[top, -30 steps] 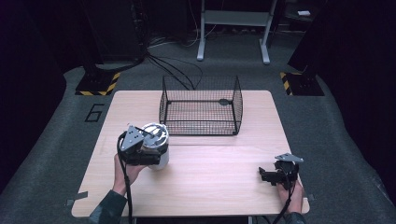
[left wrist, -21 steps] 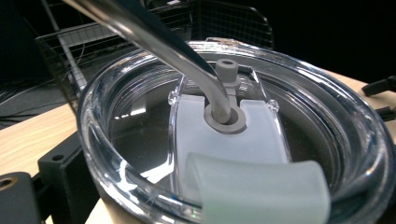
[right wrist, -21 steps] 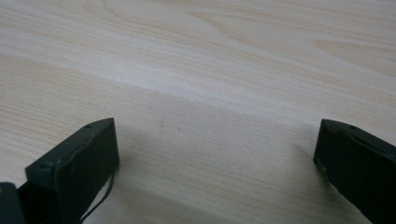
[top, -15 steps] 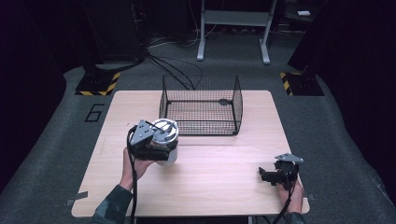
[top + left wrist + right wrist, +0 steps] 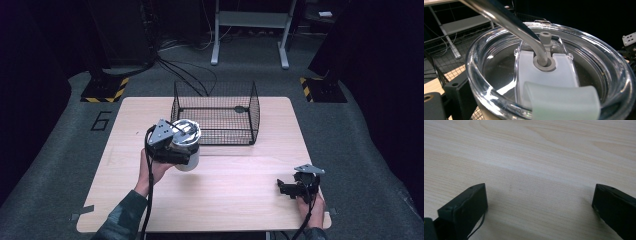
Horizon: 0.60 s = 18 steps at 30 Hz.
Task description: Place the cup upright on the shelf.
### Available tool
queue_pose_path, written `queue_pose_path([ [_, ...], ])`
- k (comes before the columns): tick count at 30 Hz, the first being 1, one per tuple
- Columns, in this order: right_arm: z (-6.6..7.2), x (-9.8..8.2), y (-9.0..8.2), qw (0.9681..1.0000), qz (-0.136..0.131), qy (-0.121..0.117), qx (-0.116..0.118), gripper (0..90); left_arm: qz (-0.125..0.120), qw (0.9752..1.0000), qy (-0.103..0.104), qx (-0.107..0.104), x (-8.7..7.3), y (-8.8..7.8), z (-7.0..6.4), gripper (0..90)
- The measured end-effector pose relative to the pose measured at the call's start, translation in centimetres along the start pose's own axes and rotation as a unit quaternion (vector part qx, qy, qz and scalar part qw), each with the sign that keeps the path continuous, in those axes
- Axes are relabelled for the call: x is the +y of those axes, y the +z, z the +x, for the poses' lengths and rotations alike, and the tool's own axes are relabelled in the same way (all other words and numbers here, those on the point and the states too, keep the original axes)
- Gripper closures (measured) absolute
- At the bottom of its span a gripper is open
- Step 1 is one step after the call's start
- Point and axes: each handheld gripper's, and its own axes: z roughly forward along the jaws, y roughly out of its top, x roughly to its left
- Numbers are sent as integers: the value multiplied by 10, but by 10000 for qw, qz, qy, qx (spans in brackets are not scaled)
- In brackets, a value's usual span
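While nothing else sits on the worktop (image 5: 240, 200), I log things from the biggest down. It is a pale wooden table; the wire basket (image 5: 215, 114) stands at its far edge, about midway along, open at the top, with a small dark object inside near its far right corner that I cannot identify.

My left gripper (image 5: 172, 150) is raised above the left half of the worktop, just on the near-left side of the basket. It carries the tumbler (image 5: 186, 145), a white cup with a clear lid (image 5: 549, 75) and a metal straw (image 5: 506, 22). The jaws appear closed on the cup's side wall, though the contact itself is hidden. Its long axis is roughly upright, tilted slightly.

Key relation: the basket lies beyond and to the right of the tumbler, close by. My judgement is that the next move needs a lift over the near rim, then a descent. The left hand is far nearer.

My right gripper (image 5: 295, 186) rests at the near right corner, jaws spread wide, holding nothing.
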Motion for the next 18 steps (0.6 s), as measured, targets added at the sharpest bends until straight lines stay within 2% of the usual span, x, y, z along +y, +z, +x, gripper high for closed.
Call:
queue_pose_path([
  [18,0,0,0,10000,1,2,1,0,-82,9996,-10,-261,26,18,0,34],
])
